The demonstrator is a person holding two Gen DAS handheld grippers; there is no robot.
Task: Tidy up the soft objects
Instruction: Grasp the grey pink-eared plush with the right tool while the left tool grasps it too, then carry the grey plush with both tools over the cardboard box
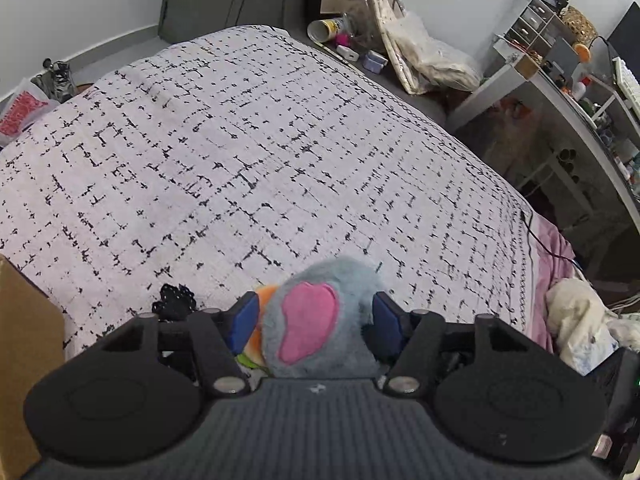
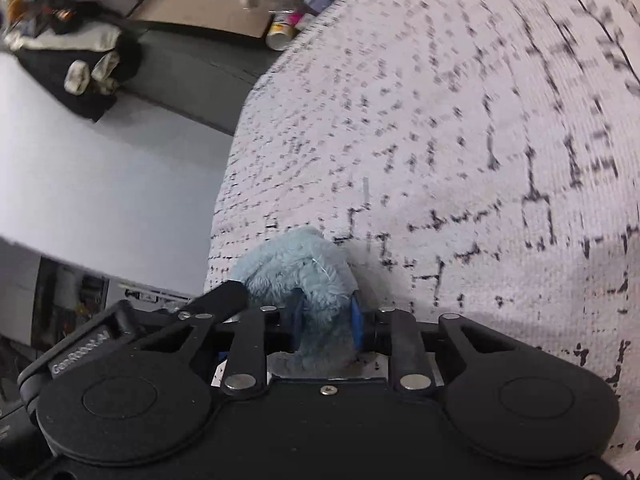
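- Left wrist view: the left tongs point(image 1: 316, 320) are seen pinching a grey plush toy point(image 1: 320, 320) with a pink patch, the blue pads point(image 1: 245, 322) pressed into its sides. Something orange and green is tucked just beside it. The toy sits at the near edge of the bed point(image 1: 240, 140), over the patterned blanket.
- Right wrist view: the right tongs point(image 2: 326, 320) are squeezed nearly together on a fluffy light-blue plush part point(image 2: 300, 276), also at the bed's edge. Whether it's the same toy can't be told.
- Probably best if both grips are kept deep in the stuffing, not just fur, and the lift is done evenly so nothing gets stretched or slips out.
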